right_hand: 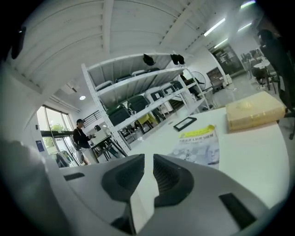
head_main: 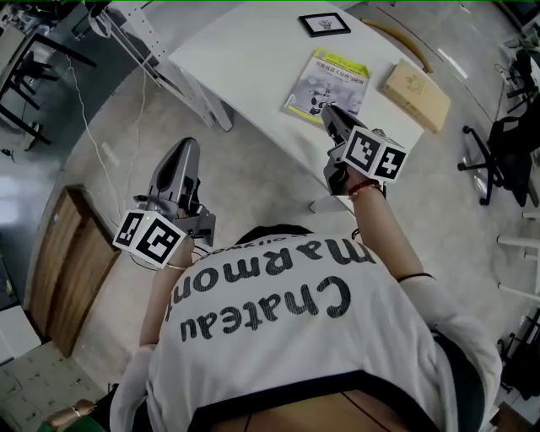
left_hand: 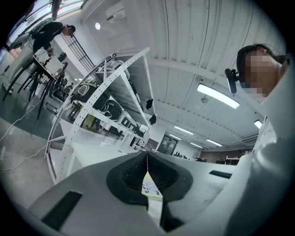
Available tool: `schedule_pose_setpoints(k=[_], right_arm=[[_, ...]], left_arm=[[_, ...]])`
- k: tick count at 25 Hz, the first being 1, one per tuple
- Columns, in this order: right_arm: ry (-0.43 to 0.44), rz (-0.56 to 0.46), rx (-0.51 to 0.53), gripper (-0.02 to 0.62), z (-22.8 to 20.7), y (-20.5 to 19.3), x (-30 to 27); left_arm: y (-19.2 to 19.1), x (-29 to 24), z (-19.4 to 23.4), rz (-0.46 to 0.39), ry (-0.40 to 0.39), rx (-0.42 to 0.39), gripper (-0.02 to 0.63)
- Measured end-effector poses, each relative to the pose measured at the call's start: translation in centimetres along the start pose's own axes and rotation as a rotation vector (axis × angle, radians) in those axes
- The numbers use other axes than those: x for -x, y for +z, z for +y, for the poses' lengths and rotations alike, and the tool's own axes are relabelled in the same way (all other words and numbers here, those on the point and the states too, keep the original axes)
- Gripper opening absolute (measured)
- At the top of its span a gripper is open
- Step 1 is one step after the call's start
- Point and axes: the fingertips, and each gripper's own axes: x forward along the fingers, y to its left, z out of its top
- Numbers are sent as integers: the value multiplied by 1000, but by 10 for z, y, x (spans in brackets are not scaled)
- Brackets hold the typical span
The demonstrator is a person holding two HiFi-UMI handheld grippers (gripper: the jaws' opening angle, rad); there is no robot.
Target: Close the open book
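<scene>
Right gripper (head_main: 327, 111) hangs over the near side of the white table (head_main: 245, 59), its jaws almost together with only a slim gap between them and nothing in it. The left gripper (head_main: 186, 148) is off over the floor, well apart from everything, jaws pressed tip to tip and empty. The book (head_main: 327, 84) lies flat on the table with its green-banded cover up, so to my eye it is already closed (a thin paperback, by the look of it). It sits near the wooden box (head_main: 415, 93) and short of the small black frame (head_main: 324, 24). The risk I see is the right gripper's tip, which sits close over the book's near edge. If it dips, it could catch the cover and flip it open, or shove the book across the smooth top toward the box.
</scene>
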Motion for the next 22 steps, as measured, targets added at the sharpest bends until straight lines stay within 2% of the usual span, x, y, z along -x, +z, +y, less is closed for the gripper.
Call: schedule_pose_setpoints(k=[4,9,15,22], right_arm=[[34,-93,64,69,29,24,16],[32,-198,116,60,61,43,41],[10,-219,132,60,96,33,64],[-14,-227,165,54,133,8,88]], left_arm=[[0,-3,5,5,-6,-8,25],[4,-3,-5,26,-71,-17,25],[13,16,-16,54,-148,-17,25],[19,54,-13,68,-185,-12,25]])
